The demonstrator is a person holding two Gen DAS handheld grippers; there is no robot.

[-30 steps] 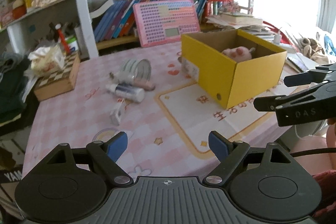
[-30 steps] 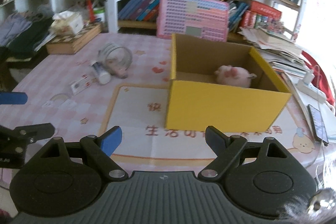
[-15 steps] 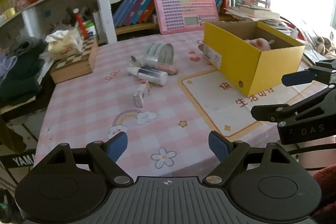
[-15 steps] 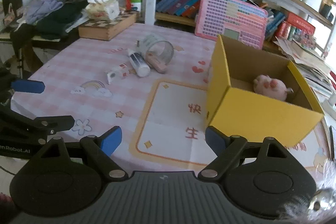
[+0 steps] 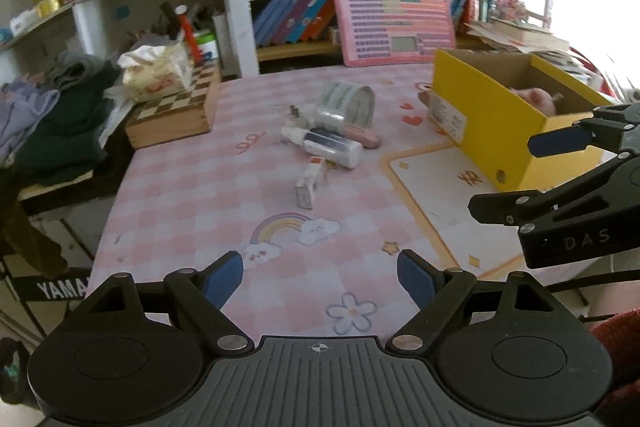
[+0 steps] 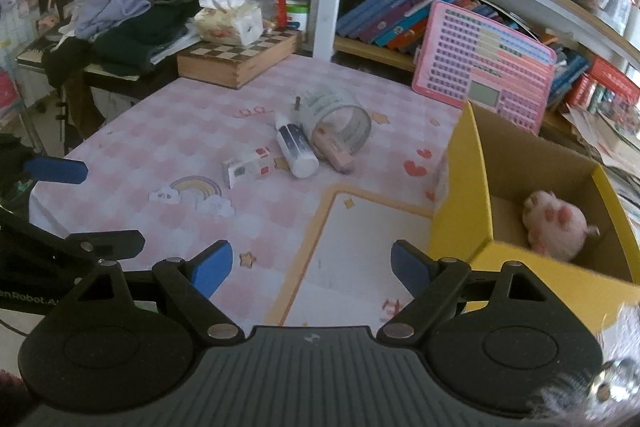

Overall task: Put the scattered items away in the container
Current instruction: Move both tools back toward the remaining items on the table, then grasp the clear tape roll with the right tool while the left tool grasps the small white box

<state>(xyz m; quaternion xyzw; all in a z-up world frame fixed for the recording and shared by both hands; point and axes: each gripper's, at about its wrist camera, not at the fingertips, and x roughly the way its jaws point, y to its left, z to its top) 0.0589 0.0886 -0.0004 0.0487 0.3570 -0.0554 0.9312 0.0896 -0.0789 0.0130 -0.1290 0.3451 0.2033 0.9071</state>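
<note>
A yellow cardboard box (image 5: 492, 123) stands on the right of the pink table, with a pink plush toy (image 6: 554, 223) inside. A cluster lies mid-table: a clear cup on its side (image 5: 348, 105), a white and dark bottle (image 5: 326, 145), a pink tube (image 5: 362, 135) and a small white carton (image 5: 310, 183). The cluster also shows in the right wrist view, with the cup (image 6: 340, 119), the bottle (image 6: 296, 149) and the carton (image 6: 248, 167). My left gripper (image 5: 320, 275) is open and empty over the table's near edge. My right gripper (image 6: 312, 267) is open and empty, left of the box.
A chessboard box (image 5: 176, 111) with a tissue pack (image 5: 156, 73) sits at the back left. A pink abacus board (image 5: 396, 23) leans against the bookshelf behind. Clothes pile (image 6: 128, 23) lies on a side desk at left. The table edge runs along the left.
Both grippers have swung left and nearer the cluster of items. The box has shifted to the right of both views. Both grippers stay open.
</note>
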